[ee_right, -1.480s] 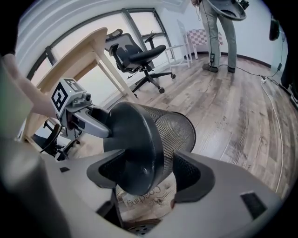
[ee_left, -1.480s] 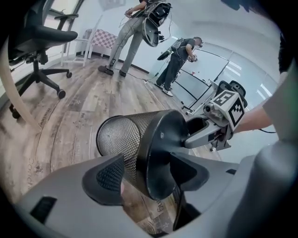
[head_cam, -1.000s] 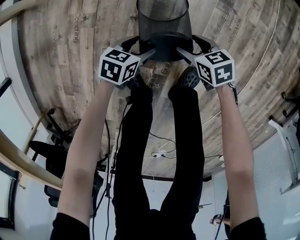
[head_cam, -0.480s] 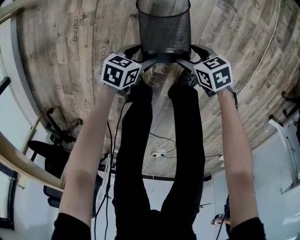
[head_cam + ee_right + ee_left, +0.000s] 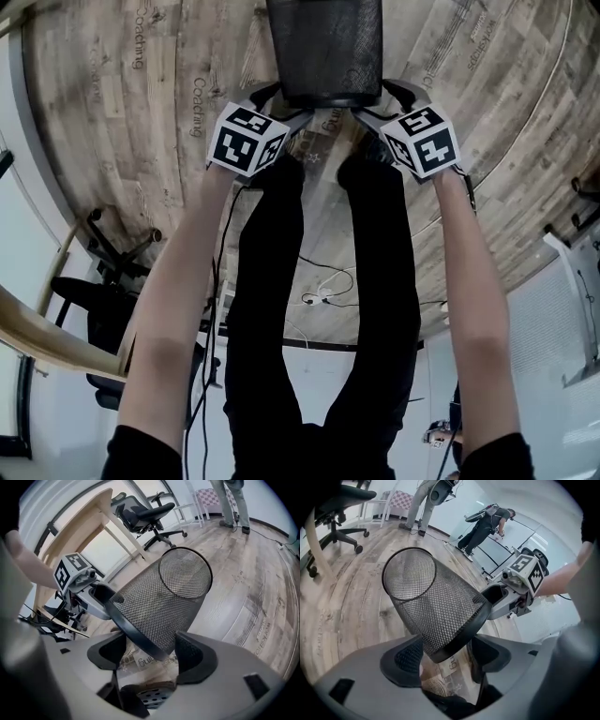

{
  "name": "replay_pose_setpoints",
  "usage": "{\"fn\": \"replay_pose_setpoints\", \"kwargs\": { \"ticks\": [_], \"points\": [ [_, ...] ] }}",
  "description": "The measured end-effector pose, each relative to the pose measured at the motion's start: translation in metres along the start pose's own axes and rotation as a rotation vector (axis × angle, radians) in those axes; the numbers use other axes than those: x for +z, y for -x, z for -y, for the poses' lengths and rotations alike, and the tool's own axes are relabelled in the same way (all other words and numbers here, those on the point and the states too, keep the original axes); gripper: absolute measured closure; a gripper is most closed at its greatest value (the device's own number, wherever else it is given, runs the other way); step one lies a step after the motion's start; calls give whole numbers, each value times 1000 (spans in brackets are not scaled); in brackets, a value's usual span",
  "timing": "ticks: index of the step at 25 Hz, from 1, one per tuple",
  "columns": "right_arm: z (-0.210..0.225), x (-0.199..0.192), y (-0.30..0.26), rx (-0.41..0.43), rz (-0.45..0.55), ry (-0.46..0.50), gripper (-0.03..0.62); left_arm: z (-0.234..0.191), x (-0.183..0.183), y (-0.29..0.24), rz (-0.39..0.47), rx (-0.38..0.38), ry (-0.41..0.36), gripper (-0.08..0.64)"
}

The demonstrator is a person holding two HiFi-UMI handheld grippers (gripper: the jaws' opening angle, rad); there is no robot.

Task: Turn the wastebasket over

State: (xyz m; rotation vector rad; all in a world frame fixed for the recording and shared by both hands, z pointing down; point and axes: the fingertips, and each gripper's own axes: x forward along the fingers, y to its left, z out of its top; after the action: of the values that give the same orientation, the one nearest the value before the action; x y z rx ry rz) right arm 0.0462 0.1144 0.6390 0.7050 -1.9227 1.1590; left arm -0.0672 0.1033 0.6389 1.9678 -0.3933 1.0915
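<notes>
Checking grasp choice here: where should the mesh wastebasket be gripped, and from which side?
The wastebasket's solid rim band, probably, from its left and right sides: it looks rigid and lies nearest the person; the mesh wall tapers away.

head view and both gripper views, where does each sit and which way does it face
Head view: on the person's head, facing steeply down at the wastebasket; forearms, legs, left gripper, right gripper show.
Left gripper view: on the left gripper, looking along its fingers at the wastebasket; right gripper opposite.
Right gripper view: mirrored, own fingers, left gripper opposite.
All share the wastebasket.
</notes>
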Motion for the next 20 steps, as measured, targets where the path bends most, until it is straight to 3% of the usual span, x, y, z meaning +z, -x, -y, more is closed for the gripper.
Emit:
{"fn": "replay_pose_setpoints", "kwargs": {
  "ticks": [8,20],
  "points": [
    [11,-11,-22,-57,3,90,259,-12,-12,-24,2,51,-58,229],
    [12,-27,-53,-103,-14,130,259,-30,-33,-49,-37,98,-128,229]
  ]
}}
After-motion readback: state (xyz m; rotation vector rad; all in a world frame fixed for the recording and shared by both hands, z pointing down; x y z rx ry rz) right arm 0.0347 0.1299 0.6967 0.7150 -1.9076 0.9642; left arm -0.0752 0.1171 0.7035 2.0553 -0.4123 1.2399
